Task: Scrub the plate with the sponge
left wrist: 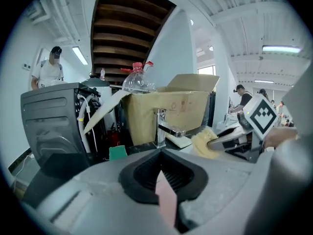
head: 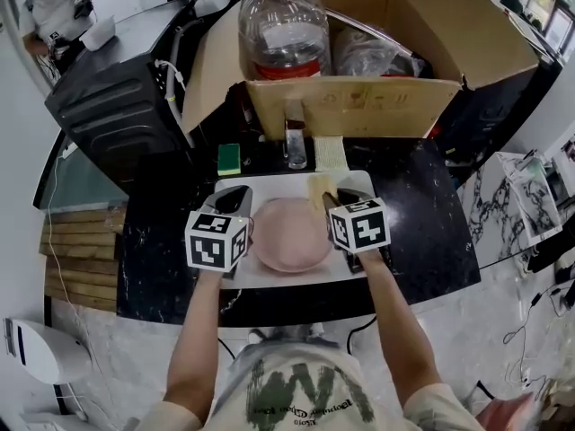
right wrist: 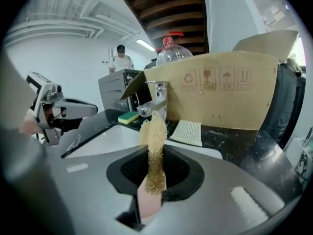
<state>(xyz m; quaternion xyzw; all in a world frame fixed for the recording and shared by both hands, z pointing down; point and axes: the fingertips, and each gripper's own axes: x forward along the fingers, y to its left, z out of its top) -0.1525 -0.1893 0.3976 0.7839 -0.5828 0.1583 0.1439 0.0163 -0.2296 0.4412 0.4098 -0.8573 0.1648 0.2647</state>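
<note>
Two grippers, both busy. The left gripper (left wrist: pixel 164 174) is clamped tight on the pink plate's (head: pixel 292 236) left rim, mid white basin (head: pixel 269 277). The right gripper (right wrist: pixel 152 175) pinches the tan sponge (right wrist: pixel 152 136) upright between its jaws, over the plate's far-right edge.

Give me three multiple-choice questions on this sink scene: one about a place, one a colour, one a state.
1. The green sponge lies: A on the floor; B on the counter left of the tap; C on a shelf.
2. The plate is: A blue; B black; C pink.
3. The right gripper is: A shut on the loofah sponge; B open, empty; C shut on a cup.
Answers: B, the head view shows it beside the tap; C, its face is pink; A, the loofah stands pinched between its jaws.
</note>
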